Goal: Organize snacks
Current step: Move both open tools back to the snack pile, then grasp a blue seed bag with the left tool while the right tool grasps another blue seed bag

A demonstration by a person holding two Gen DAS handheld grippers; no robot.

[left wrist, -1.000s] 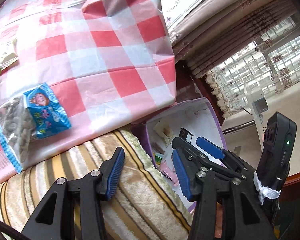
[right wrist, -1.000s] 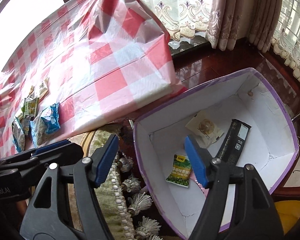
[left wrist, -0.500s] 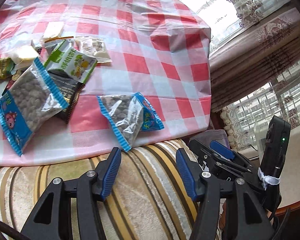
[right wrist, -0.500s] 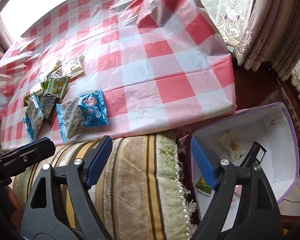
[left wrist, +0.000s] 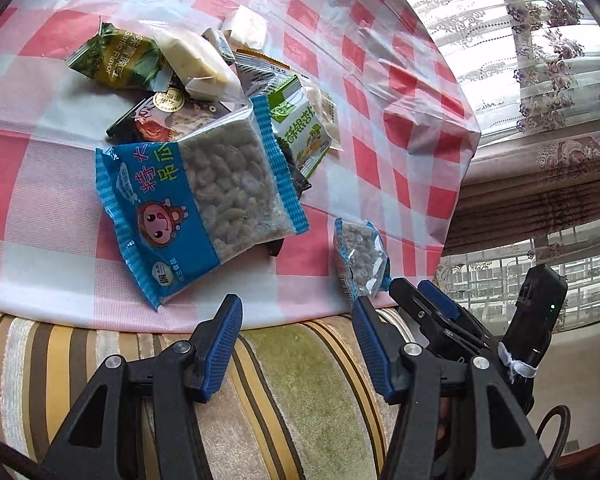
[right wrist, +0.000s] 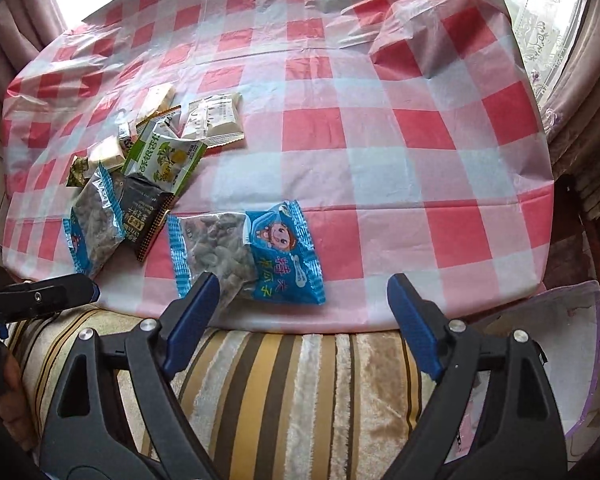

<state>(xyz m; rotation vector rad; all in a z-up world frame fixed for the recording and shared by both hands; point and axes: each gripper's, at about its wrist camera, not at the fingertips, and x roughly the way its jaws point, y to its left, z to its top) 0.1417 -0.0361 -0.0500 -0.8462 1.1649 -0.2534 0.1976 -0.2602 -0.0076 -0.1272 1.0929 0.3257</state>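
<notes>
Looks like the reach-for-the-next-snack step. Both grippers are empty and held over the near edge of the table. The left gripper [left wrist: 296, 344] is parked with its jaws about half apart, nothing between them, and a big blue bag [left wrist: 204, 212] of puffed bits is sitting just ahead of it on the cloth [left wrist: 380, 120]. The right gripper [right wrist: 300, 320] is seen with its jaws opening, already wide, nothing pinched yet; a second blue bag [right wrist: 248, 256] lies right in front, its near edge partly hidden by the left pad.

The rest of the snacks are piled further back: a green pack [right wrist: 164, 160], a dark pack [right wrist: 144, 208], a white pack [right wrist: 216, 120] and some small wrapped ones. A white box [right wrist: 560, 352] with a purple rim is spotted down at the right, past the table edge; probably that's where stuff gets dropped.

Next move, as a guess: the right jaws need to be lowered around that bag and closed on the crinkly film without it being shoved off the edge.

The table is covered by a red-and-white checked plastic cloth over a striped, plush one [right wrist: 300, 380]. Lace curtains [left wrist: 540, 60] and a bright window are seen behind.
</notes>
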